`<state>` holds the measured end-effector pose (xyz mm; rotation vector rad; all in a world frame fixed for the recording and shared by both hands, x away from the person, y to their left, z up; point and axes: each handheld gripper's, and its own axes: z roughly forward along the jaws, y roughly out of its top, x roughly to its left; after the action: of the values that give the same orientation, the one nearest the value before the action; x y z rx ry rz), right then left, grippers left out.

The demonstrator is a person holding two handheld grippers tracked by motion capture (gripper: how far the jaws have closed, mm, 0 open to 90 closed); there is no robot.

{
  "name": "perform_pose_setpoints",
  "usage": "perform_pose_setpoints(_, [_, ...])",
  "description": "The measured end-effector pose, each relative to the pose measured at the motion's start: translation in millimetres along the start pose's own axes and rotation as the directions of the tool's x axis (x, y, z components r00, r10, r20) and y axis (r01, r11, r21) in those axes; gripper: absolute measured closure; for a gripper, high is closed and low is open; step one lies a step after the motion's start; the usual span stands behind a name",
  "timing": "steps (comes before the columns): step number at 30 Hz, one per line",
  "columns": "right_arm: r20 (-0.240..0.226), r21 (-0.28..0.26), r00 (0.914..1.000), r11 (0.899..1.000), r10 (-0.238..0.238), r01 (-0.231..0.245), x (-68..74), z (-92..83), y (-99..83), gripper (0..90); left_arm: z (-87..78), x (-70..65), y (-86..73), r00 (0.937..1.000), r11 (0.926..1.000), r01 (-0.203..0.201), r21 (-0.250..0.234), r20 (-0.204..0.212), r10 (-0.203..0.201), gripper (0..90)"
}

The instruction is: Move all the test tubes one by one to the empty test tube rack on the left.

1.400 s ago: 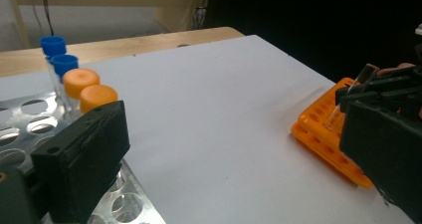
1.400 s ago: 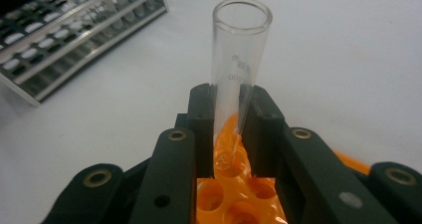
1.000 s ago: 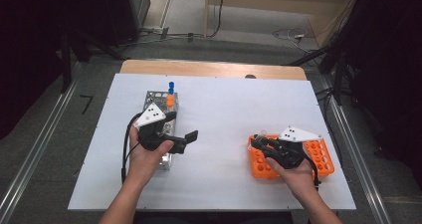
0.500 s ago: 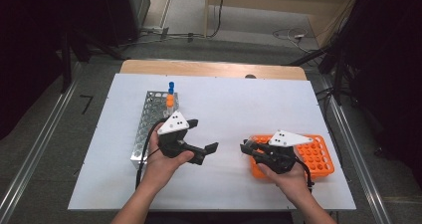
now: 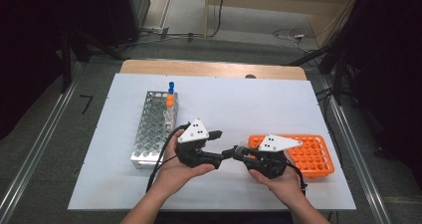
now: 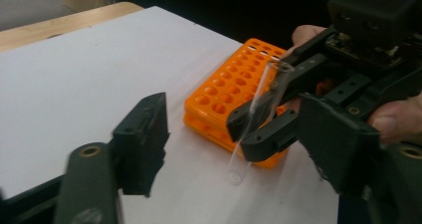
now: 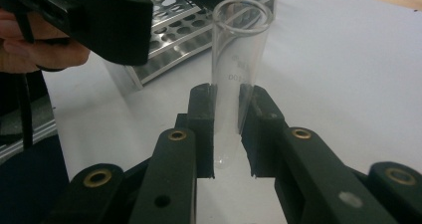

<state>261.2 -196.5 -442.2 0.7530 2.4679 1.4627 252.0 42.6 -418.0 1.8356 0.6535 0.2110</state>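
Main risk: a fumbled handover of the clear test tube (image 7: 241,50). Could slip or swing loose if released on the right before being properly pinched on the left. Could also get knocked askew, or cracked (thin glass, hard fingers), if struck on the rim by a left finger closing off-centre. Worth watching, too, for a clash of gripper against gripper, given how close the two tips stand above the surface (image 5: 249,99).

Held at present in the right gripper (image 7: 228,129), fingers (image 7: 201,124) clamped on the lower half of the tube, open mouth up and the rounded bottom poking out below the pads. Lifted clear of the surface, just left of the orange rack (image 5: 313,154) and well apart from the metal rack (image 5: 149,129) with its orange-capped and blue-capped tubes (image 5: 170,100).

On the left gripper (image 5: 224,143): fingers (image 6: 142,134) apart, roughly half-way in, having just been closing. Seen along its own fingers, tube framed in the gap between them, nearer the right-hand finger than the left-hand one. No pad pressing on the glass, as far as can be judged; one left finger hanging just up and to the side of the tube's mouth in the right gripper view. Hard to tell whether the tube sits fully inside that gap or slightly beyond the tips.
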Motion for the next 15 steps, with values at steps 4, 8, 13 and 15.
perform_pose_setpoints(4, [-0.011,0.011,0.9999,1.000,-0.003,0.003,3.1,2.5,0.2,73.9,4.0,-3.4,-0.5,0.9996,1.0000,-0.007,-0.001,0.029,0.007,48.1])
perform_pose_setpoints(8, [-0.020,0.016,0.9997,1.000,-0.010,0.010,6.0,4.5,0.7,73.9,7.2,-4.6,-1.2,0.9990,1.0000,-0.009,0.000,0.044,0.009,56.7])
perform_pose_setpoints(13, [-0.038,0.024,0.9991,1.000,-0.018,0.019,10.2,7.1,1.4,73.9,10.7,-7.1,-1.7,0.9980,0.9999,-0.013,-0.001,0.062,0.013,66.3])
perform_pose_setpoints(15, [-0.042,0.025,0.9989,0.999,-0.021,0.022,10.7,7.5,1.6,73.9,12.0,-7.5,-2.0,0.9974,0.9999,-0.016,0.005,0.071,0.016,69.2])
